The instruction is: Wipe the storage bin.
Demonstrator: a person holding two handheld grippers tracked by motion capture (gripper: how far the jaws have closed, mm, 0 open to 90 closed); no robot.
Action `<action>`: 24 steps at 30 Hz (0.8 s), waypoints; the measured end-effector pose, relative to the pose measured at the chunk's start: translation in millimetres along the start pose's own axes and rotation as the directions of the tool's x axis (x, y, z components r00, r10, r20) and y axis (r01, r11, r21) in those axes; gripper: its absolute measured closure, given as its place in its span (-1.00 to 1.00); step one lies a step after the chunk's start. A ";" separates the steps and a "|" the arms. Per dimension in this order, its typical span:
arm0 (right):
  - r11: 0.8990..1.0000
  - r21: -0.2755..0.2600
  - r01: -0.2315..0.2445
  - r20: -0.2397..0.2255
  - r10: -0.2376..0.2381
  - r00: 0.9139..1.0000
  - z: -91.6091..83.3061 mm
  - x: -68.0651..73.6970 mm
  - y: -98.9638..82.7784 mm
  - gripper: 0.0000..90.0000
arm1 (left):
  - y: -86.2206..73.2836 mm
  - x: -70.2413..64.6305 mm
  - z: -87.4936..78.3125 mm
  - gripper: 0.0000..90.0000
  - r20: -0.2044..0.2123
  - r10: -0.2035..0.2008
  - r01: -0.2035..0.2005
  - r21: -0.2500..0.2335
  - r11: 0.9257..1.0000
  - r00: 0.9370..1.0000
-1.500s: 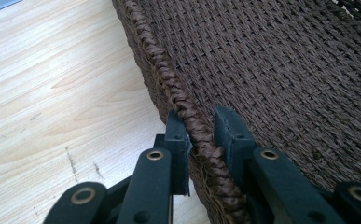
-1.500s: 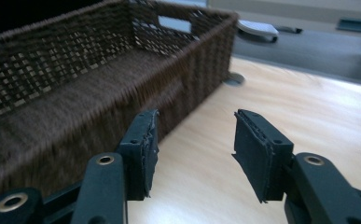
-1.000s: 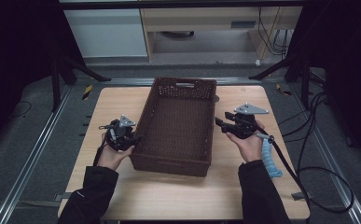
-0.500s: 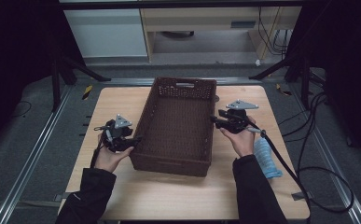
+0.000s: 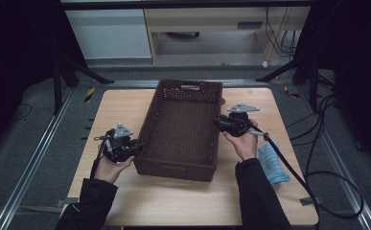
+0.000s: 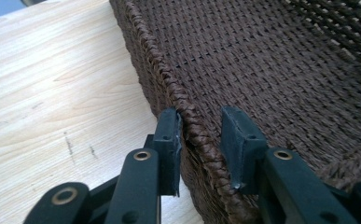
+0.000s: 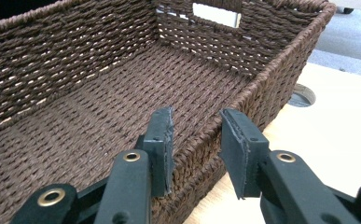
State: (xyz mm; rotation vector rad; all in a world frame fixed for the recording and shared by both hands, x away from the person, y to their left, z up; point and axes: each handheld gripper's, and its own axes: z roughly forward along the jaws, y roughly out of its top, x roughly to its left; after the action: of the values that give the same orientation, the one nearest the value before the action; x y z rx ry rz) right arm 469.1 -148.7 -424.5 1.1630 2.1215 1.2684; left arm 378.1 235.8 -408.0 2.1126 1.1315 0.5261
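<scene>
basket (image 5: 183, 129) rests on table (image 5: 125, 110), each long rim straddled by a claw.

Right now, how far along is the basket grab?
Done: left claw straddles the basket rim near its front corner, right claw the opposite rim. In hand: both have just been closing, rim between the jaws, pads not yet clamped. Left: clamp, then probably lift or shift it.

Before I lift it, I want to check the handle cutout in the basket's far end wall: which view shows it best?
The right gripper view: the cutout sits close, lit through. The high view shows it small; the left gripper view gives woven wall and rim.
</scene>
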 end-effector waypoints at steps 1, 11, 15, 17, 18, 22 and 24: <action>1.000 0.006 -0.004 -0.002 0.004 1.000 -0.8 0.6 0.1 0.44 | -0.1 0.6 0.0 0.52 -0.002 -0.002 0.002 0.000 1.000 1.000; 1.000 0.021 0.012 -0.013 -0.012 1.000 -14.9 12.8 -3.2 0.45 | -0.4 12.5 1.7 0.65 -0.020 -0.036 0.035 -0.007 0.999 0.999; 1.000 -0.007 0.022 0.015 -0.022 1.000 -15.0 8.4 0.0 0.36 | 1.1 17.9 4.5 0.70 -0.038 -0.043 0.043 -0.010 0.999 0.998; 1.000 -0.015 0.022 0.040 -0.021 0.999 -10.2 3.6 1.9 0.33 | 1.1 21.7 5.9 0.72 -0.042 -0.050 0.049 -0.016 0.999 0.998; 1.000 -0.015 0.020 0.046 -0.019 0.999 -7.7 2.2 2.3 0.33 | 1.0 23.4 6.5 0.73 -0.040 -0.057 0.057 -0.020 0.998 0.998; 1.000 -0.016 0.002 0.036 -0.002 0.999 -0.8 -0.1 0.6 0.36 | 0.6 25.8 5.5 0.72 -0.034 -0.068 0.068 -0.029 0.997 0.997; 1.000 -0.010 -0.004 0.037 0.004 0.999 -1.2 0.7 0.6 0.39 | 0.4 24.7 1.9 0.62 -0.046 -0.069 0.067 -0.044 0.997 0.997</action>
State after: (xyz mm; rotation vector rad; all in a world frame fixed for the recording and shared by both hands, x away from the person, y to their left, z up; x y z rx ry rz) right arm 468.2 -148.6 -423.3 1.1781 2.0847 1.2486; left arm 392.8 255.6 -408.2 2.0278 1.2038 0.5664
